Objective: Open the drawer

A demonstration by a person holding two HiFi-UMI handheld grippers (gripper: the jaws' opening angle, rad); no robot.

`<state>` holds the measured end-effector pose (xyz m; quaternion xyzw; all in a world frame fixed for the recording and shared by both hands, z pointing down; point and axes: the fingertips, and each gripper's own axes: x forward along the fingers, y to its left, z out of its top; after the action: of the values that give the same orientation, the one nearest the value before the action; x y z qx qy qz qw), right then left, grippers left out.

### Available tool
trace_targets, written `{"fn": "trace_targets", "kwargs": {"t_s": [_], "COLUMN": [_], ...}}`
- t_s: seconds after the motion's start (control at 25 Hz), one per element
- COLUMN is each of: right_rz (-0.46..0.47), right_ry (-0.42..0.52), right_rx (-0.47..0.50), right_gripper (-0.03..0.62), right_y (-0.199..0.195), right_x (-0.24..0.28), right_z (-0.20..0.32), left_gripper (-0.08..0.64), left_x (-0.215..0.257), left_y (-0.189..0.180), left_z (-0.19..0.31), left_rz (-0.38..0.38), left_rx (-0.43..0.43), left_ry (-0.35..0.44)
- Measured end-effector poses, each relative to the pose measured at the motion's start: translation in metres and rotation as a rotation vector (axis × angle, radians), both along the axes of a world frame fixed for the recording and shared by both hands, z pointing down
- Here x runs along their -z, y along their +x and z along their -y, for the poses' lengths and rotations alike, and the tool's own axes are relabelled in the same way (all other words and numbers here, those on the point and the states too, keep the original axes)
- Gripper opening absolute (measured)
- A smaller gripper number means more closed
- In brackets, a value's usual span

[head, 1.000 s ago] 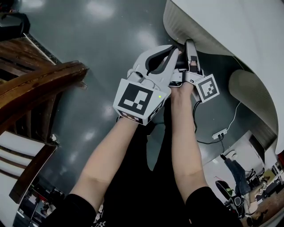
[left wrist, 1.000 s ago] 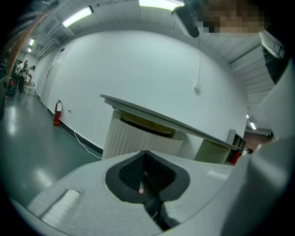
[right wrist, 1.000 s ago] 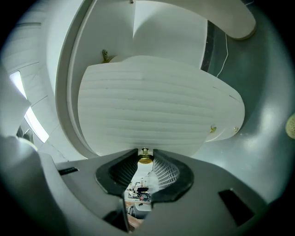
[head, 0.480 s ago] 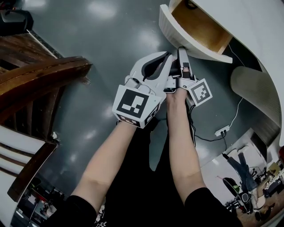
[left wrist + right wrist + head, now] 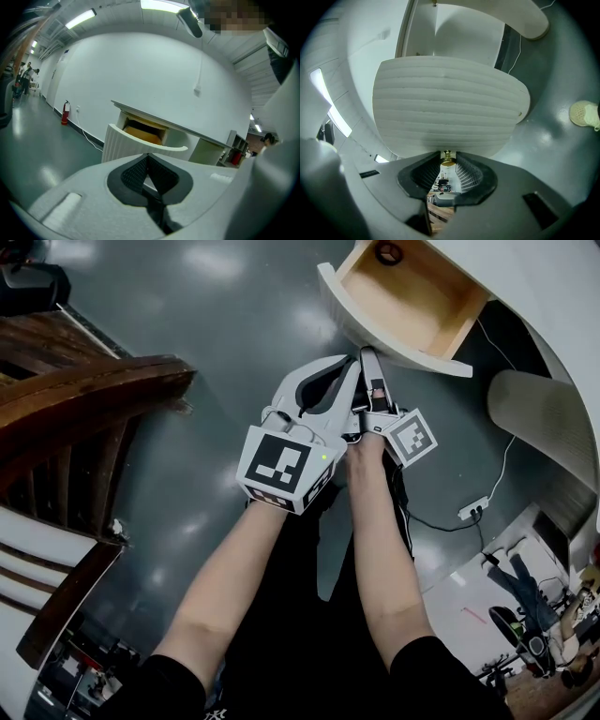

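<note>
Knob (image 5: pixel 447 161) in right tongs (image 5: pixel 448 155); drawer interior (image 5: pixel 403 298) overhead

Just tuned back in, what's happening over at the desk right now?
The person's right gripper has its jaws closed on the small brass knob of the white ribbed-front drawer in the curved white desk. The drawer stands partly out, its wooden inside showing. The left gripper is shut, empty, close beside the right one and clear of the drawer.
</note>
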<state>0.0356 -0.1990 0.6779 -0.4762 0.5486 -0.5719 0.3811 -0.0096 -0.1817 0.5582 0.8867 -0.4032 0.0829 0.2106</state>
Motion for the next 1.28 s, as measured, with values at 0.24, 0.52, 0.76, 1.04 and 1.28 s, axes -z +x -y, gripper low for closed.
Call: {"fn": "trace_targets", "kwargs": {"t_s": [0.24,0.52,0.76,1.04,1.28], "right_rz": [0.001,-0.004,-0.004,-0.053,-0.121], "right_ry": [-0.011,-0.016,-0.045,-0.078,-0.035], "right_rx": [0.013,0.021,0.037,0.088,0.155], "right_gripper": [0.104,0.106,0.118,0.073,0.034], "right_y": [-0.009,-0.010,-0.013,-0.008,-0.008], "right_x": [-0.001,-0.003,0.003,0.025,0.084], "right_z": [-0.013,-0.016,-0.020,-0.038,-0.056], "left_gripper": [0.008,0.008,0.008,0.008,0.008], "left_x": [0.004,0.009,0.020,0.045,0.081], "left_y": [-0.005,-0.008,-0.012,-0.008,-0.010], "left_z": [-0.009,-0.019,-0.022,-0.026,-0.038], "left_rz": [-0.001,-0.002,-0.004,0.001,0.010], "left_rx": [0.008,0.013,0.006,-0.011,-0.025], "left_ry": [0.000,0.000,0.002,-0.003,0.002]}}
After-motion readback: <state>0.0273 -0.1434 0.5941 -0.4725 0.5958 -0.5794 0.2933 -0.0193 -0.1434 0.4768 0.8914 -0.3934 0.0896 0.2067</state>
